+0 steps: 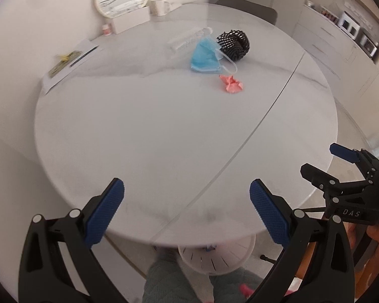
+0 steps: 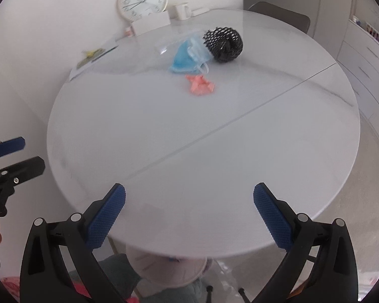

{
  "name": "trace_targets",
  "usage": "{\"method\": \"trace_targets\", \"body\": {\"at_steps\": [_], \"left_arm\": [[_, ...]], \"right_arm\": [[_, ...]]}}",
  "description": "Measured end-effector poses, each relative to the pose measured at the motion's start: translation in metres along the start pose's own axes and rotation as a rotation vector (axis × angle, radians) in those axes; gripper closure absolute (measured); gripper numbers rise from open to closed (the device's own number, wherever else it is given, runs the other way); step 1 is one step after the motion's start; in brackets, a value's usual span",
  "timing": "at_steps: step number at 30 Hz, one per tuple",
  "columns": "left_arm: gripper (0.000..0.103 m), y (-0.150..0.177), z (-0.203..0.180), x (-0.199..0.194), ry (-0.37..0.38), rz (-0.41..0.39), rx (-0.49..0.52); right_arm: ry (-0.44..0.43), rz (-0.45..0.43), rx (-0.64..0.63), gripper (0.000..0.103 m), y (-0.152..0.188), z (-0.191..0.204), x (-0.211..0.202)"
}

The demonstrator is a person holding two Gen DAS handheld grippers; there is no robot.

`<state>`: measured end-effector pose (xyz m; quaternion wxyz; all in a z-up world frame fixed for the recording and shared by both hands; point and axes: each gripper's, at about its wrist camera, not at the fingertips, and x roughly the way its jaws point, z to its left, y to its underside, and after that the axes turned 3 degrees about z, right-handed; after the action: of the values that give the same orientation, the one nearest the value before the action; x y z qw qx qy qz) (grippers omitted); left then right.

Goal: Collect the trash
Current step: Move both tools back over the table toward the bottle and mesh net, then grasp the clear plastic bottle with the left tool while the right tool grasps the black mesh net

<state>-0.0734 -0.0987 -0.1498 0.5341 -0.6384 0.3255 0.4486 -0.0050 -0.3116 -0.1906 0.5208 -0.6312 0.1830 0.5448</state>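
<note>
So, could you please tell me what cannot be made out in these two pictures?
- Bin contents: in both views the table edge covers them.
- Clear wrapper: faint in the left view; in the right, blurred behind the mask.
- Yellow-green item on the paper: too small and blurred.

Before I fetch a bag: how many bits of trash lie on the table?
4: a blue face mask, black foam netting beside it, a clear plastic wrapper behind the mask, and a pink crumpled paper nearer. More could be hidden.
</note>
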Motion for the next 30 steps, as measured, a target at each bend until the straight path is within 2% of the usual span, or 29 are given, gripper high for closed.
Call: {"method": "trace_targets", "body": {"at_steps": [9, 11, 12, 14, 16, 19, 27, 30], "left_arm": [[0.008, -0.113, 0.043, 0.072, 0.128, -0.040, 0.251], [0.008, -0.131, 0.052, 0.082, 0.149, -0.066, 0.328], [0.008, -0.144, 0.057, 0.088, 0.129, -0.070, 0.379], [0.008, -0.158, 0.065, 0.094, 0.114, -0.053, 0.414], [0.008, -0.170, 0.075, 0.095, 0.150, -0.043, 0.433], [0.008, -0.183, 0.082, 0.096, 0.165, -0.039, 0.454], [0.008, -0.208, 0.092, 0.094, 0.159, -0.093, 0.443], [0.008, -0.227, 0.094, 0.103, 0.172, -0.083, 0.423]], "right_arm": [[0.162, -0.019, 0.272, 0.002, -0.047, 0.015, 0.038], [0.183, -0.053, 0.339, 0.002, -0.055, 0.025, 0.043], [0.194, -0.061, 0.367, 0.002, -0.058, 0.030, 0.046], [0.203, -0.044, 0.420, 0.002, -0.070, 0.039, 0.054], [0.183, -0.058, 0.459, 0.002, -0.079, 0.046, 0.056], [0.182, -0.071, 0.471, 0.002, -0.096, 0.061, 0.058], [0.167, -0.102, 0.406, 0.002, -0.128, 0.082, 0.064], [0.162, -0.120, 0.379, 0.002, -0.139, 0.083, 0.066]]}}
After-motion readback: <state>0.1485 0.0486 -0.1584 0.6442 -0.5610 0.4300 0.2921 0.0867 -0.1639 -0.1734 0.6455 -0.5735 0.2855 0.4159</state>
